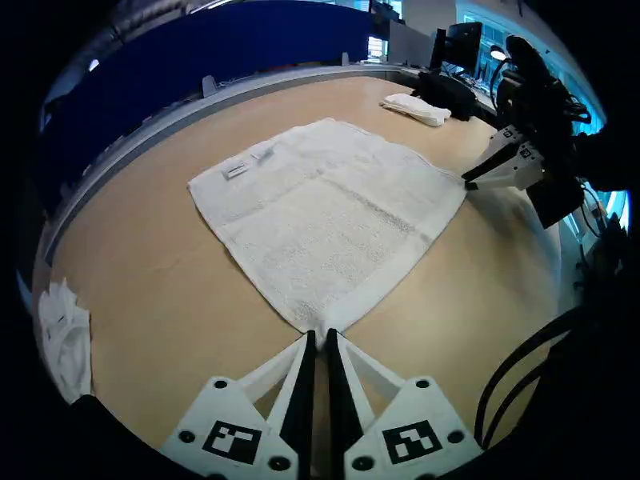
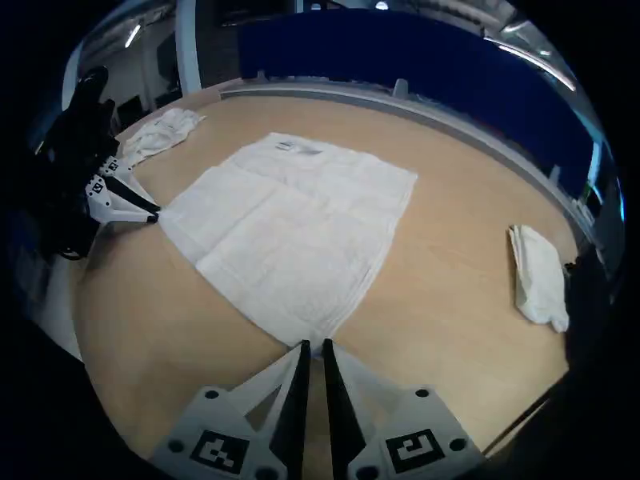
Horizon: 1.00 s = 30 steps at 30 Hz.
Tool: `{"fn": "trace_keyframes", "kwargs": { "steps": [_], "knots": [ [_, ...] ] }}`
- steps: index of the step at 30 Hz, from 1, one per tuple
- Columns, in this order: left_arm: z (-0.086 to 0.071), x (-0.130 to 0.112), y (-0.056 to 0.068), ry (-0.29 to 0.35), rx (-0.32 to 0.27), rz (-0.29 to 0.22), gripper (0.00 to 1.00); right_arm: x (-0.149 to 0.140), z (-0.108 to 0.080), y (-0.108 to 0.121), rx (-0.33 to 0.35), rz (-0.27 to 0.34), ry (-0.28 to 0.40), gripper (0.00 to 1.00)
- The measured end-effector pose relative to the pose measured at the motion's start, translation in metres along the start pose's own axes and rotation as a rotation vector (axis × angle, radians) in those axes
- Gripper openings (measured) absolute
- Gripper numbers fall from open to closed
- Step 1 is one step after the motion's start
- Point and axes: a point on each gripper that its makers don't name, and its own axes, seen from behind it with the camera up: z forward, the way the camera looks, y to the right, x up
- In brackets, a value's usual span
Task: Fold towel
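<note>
A white towel (image 1: 320, 212) lies spread flat on the wooden table (image 1: 160, 272); two small tags sit near its far left edge. My left gripper (image 1: 320, 340) is shut on the towel's near corner, low on the table. In the left gripper view, my right gripper (image 1: 470, 184) pinches the towel's right corner. The right gripper view shows the same towel (image 2: 296, 216) with my right gripper (image 2: 314, 346) shut on its near corner. There my left gripper (image 2: 154, 214) holds the left corner, a dark-sleeved arm behind it.
A folded white towel (image 1: 416, 108) lies at the far side of the table, the same one as the folded towel (image 2: 540, 276) right of my right gripper. A crumpled white cloth (image 1: 64, 336) sits at the left edge. A blue partition (image 1: 200, 56) borders the table; monitors (image 1: 460, 44) stand beyond.
</note>
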Motion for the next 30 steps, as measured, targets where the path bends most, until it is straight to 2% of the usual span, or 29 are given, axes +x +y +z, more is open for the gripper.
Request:
{"fn": "trace_keyframes", "kwargs": {
  "steps": [6,12,21,30],
  "knots": [
    [-0.004,0.006,0.001,0.013,0.006,-0.009,0.1,0.008,-0.004,0.002,-0.002,0.003,0.014,0.12],
    [-0.018,0.025,-0.001,0.052,0.022,-0.04,0.1,0.029,-0.019,0.002,-0.01,0.01,0.059,0.12],
    [-0.054,0.062,-0.009,0.106,0.037,-0.109,0.1,0.07,-0.055,0.005,-0.026,0.018,0.139,0.12],
    [-0.09,0.087,-0.007,0.133,0.05,-0.129,0.1,0.09,-0.091,0.0,-0.028,0.015,0.168,0.12]
  ]
}}
